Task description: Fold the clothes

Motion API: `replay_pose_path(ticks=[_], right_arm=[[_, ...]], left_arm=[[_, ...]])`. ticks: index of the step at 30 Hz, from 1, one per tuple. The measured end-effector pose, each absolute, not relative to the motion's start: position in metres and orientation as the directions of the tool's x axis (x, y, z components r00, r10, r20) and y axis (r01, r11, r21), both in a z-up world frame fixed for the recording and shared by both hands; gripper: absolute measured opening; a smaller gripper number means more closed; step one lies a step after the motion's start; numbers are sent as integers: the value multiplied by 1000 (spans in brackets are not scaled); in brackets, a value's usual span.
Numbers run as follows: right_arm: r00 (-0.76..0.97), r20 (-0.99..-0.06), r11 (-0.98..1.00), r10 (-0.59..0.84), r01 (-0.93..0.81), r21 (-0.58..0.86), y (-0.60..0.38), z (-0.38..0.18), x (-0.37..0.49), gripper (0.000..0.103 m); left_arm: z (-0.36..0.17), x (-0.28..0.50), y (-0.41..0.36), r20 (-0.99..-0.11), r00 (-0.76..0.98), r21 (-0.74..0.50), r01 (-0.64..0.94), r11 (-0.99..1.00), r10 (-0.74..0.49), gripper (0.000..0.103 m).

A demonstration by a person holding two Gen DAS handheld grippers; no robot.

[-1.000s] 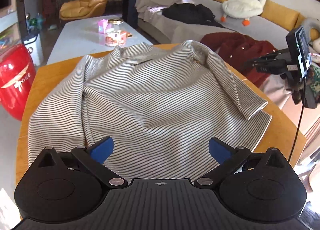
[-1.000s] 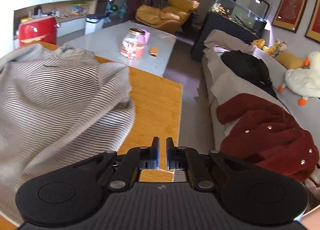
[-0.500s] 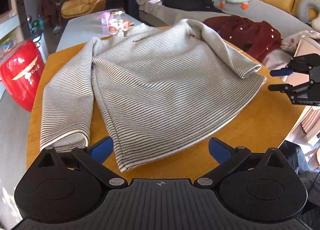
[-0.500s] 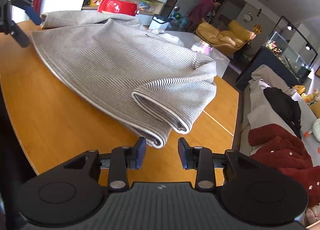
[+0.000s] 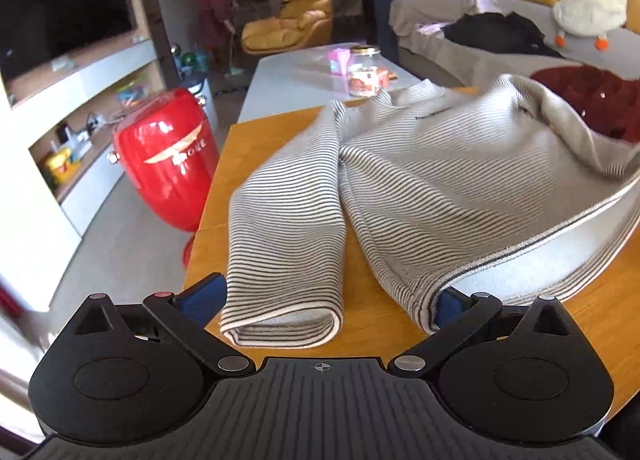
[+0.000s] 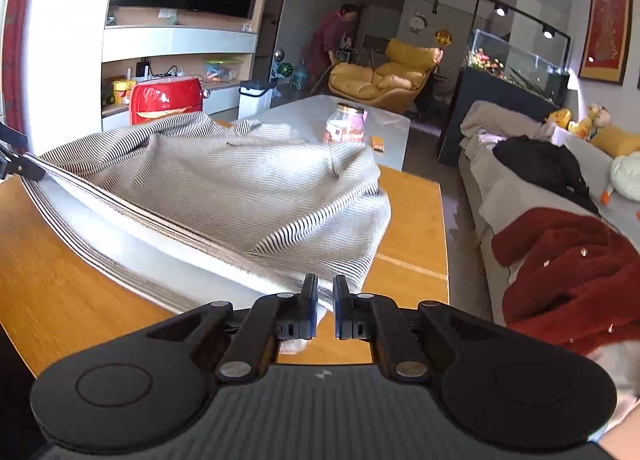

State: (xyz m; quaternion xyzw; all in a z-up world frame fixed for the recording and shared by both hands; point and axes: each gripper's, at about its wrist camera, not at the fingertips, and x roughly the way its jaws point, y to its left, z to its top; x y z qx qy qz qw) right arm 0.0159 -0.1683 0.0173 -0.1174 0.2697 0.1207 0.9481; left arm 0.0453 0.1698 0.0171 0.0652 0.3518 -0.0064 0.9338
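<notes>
The right gripper (image 6: 325, 312) has its fingers drawn nearly together, a narrow gap between them, with the hem corner of the striped sweater (image 6: 224, 195) bunched at the tips; the cloth hides the contact, so whether it is truly pinched I cannot tell for sure, though the hem is lifted and stretched taut from there toward the left. The left gripper (image 5: 324, 300) stands wide open, its blue pads far apart: the left sleeve cuff (image 5: 280, 324) lies between them on the wooden table (image 5: 248, 139), and the right pad is half covered by the other hem corner, touching it without closing on it. In the right wrist view the left gripper is only a dark sliver cut off at the left edge. Half a second ago the sweater lay flat with both grippers clear of it and the right one open around the folded right sleeve; now the right side of the hem is raised off the table, its pale inside showing, and the right sleeve has slid under the lifted body. Motion blur smears the hem stripes. One sweater is on the table, two sleeves, only one plainly seen. Beyond are one glass jar (image 6: 346, 124) on the grey coffee table (image 6: 304, 111), one red fridge-like cabinet (image 5: 168, 163), one red fleece coat (image 6: 568, 272), one black garment (image 6: 540, 167), and one person (image 6: 332, 45) by the yellow armchair (image 6: 384, 75).
</notes>
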Motion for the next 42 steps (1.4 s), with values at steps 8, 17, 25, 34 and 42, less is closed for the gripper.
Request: replay_pose_path(ticks=[8, 17, 25, 34, 42], right_arm=[[830, -542, 980, 127, -191, -62, -175, -15, -1, 9], [836, -529, 979, 146, -198, -42, -171, -25, -2, 34], [852, -507, 983, 133, -177, -41, -167, -25, 9, 16], [848, -503, 980, 168, -198, -7, -169, -33, 5, 17], [852, -510, 988, 122, -152, -17, -174, -31, 10, 17]], left_arm=[[-8, 46, 171, -738, 674, 25, 71, 997, -30, 103], [3, 48, 167, -742, 669, -28, 31, 999, -41, 103], [3, 53, 164, -750, 661, -22, 9, 1000, -22, 103], [-4, 62, 164, -766, 643, -28, 3, 1000, -23, 103], [-8, 62, 166, -764, 645, -41, -13, 999, -22, 103]])
